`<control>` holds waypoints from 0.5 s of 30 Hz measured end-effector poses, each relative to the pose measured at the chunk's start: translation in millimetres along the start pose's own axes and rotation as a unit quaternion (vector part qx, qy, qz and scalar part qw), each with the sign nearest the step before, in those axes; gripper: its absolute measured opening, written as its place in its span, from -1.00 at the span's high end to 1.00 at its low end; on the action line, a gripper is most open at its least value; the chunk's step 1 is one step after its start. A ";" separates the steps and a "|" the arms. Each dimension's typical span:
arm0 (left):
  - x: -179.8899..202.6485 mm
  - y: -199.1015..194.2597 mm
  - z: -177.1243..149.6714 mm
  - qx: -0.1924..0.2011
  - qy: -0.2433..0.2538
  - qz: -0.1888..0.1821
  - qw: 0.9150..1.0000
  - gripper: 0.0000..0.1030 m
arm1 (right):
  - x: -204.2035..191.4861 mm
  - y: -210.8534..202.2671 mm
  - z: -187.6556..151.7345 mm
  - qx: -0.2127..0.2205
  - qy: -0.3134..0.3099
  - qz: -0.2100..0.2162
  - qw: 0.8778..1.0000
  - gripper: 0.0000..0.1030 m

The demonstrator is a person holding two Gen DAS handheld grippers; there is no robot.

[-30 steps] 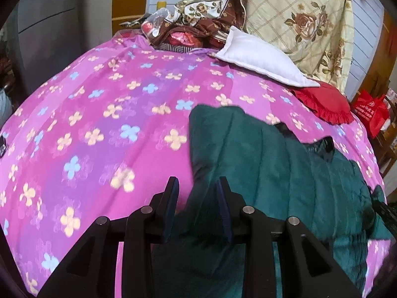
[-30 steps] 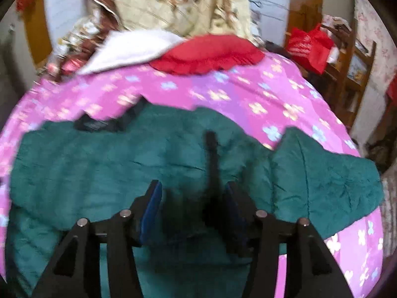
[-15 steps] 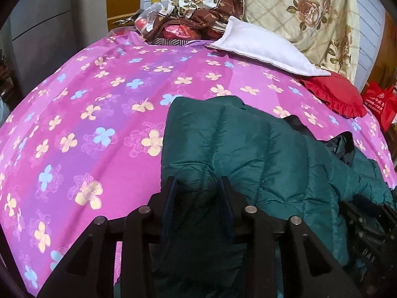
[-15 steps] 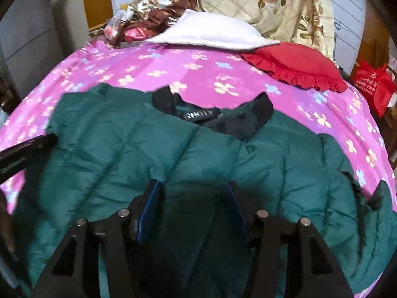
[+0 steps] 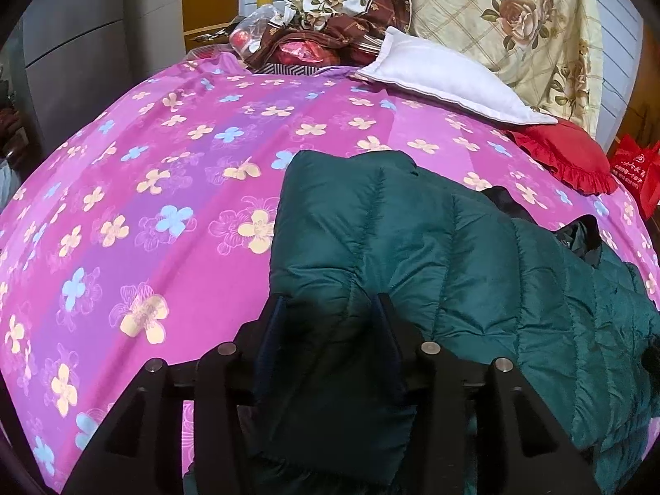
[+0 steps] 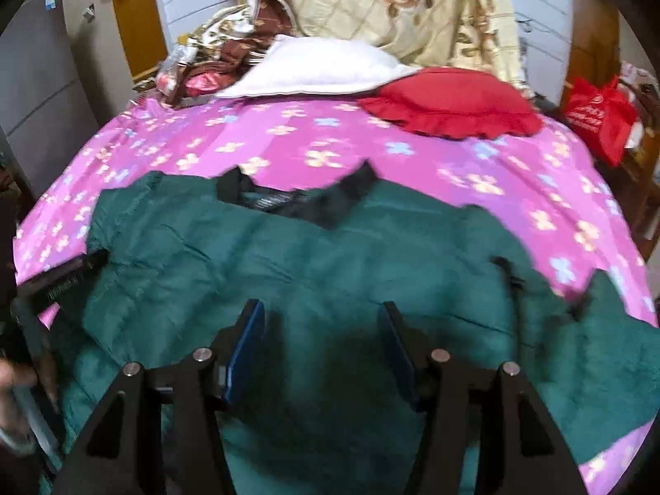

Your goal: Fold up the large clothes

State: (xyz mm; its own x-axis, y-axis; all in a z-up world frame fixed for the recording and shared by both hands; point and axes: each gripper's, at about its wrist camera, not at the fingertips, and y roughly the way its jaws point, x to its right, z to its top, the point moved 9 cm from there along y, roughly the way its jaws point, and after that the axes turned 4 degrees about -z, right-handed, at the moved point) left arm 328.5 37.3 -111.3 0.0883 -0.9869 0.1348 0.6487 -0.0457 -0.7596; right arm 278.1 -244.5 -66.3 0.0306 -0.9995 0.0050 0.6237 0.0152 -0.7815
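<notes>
Pink bedding with a flower print (image 5: 173, 173) covers the bed, and on it lies the green quilted jacket (image 6: 313, 255), spread flat with its black collar (image 6: 297, 204) on the side toward the red cushion (image 6: 453, 107) and the white pillow (image 5: 445, 78). Taking the collar as landmark, the long axis of the jacket runs from the collar back toward the 2 grippers, and the sleeves spread out to the 2 sides of it. The left gripper (image 5: 328, 321) stands over the folded-in left edge, well to the left of the collar; its jaws are opening, with a puffed fold of the jacket between them, and the pads seem no more to press it. The right gripper (image 6: 321, 330) hovers over the middle of the body, straight below the collar; its jaws are also spreading, with only the flat fabric under them, nothing pinched. The right sleeve (image 6: 610, 354) lies out to the right of the collar, not yet folded in. By judgement this sleeve is the next part to take, and the right gripper is clearly nearer to it.
</notes>
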 end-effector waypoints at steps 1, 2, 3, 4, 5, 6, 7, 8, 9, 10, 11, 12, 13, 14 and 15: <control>-0.2 0.4 -0.2 0.001 0.000 0.001 1.000 0.52 | 10.4 -1.2 -4.7 -0.004 0.001 -0.009 1.000 -0.16; -0.3 0.7 -0.4 0.002 -0.001 0.003 1.000 0.51 | 17.8 -0.7 -6.8 -0.007 0.003 -0.015 1.000 -0.16; -0.4 1.1 -0.5 0.003 0.000 0.004 1.000 0.49 | 28.7 2.6 -12.0 -0.013 0.006 -0.027 1.000 -0.16; 0.2 1.2 -0.6 0.003 0.000 0.006 1.000 0.47 | 34.6 5.3 -14.6 -0.016 0.009 -0.031 0.999 -0.16; 0.5 1.5 -0.8 0.004 0.001 0.007 1.000 0.45 | 40.7 11.2 -18.6 -0.021 0.014 -0.033 0.999 -0.16; 0.3 1.9 -0.7 0.005 0.002 0.009 1.000 0.42 | 46.4 20.6 -23.2 -0.029 0.022 -0.035 0.999 -0.16; 0.3 2.3 -1.1 0.005 0.002 0.011 1.000 0.39 | 48.7 26.5 -25.1 -0.032 0.028 -0.035 0.999 -0.16; -0.2 2.6 -1.0 0.006 0.002 0.013 1.000 0.37 | 49.8 31.3 -26.1 -0.029 0.032 -0.036 0.998 -0.16; -1.2 3.0 -0.9 0.007 -0.001 0.014 1.000 0.32 | 49.1 34.4 -25.4 -0.025 0.030 -0.043 0.998 -0.17; -2.4 3.1 -1.3 0.008 -0.006 0.013 1.000 0.28 | 46.9 36.0 -25.4 -0.022 0.025 -0.050 0.998 -0.17; -3.3 3.2 -1.7 0.008 -0.011 0.012 1.000 0.26 | 45.2 37.0 -25.0 -0.022 0.019 -0.057 0.998 -0.17; -5.1 2.6 -1.8 0.008 -0.018 0.009 1.000 0.24 | 44.2 37.2 -24.7 -0.025 0.014 -0.060 0.998 -0.17; -6.5 0.4 -1.5 0.007 -0.023 0.004 1.000 0.24 | 44.3 36.1 -24.6 -0.029 0.013 -0.059 0.998 -0.17; -6.4 -1.9 -1.1 0.007 -0.023 0.002 1.000 0.24 | 44.2 33.9 -23.9 -0.032 0.015 -0.056 0.998 -0.17; -6.4 -7.1 0.0 0.009 -0.017 0.003 1.000 0.24 | 45.5 29.0 -23.2 -0.034 0.022 -0.051 0.998 -0.17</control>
State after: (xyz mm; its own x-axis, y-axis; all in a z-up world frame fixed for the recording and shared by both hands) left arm 323.4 44.0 -106.7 0.1178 -0.9812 0.1529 0.6609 -0.0375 -0.7495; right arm 279.4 -290.2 -103.2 -0.0650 -0.9960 0.0611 0.5672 -0.0872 -0.8189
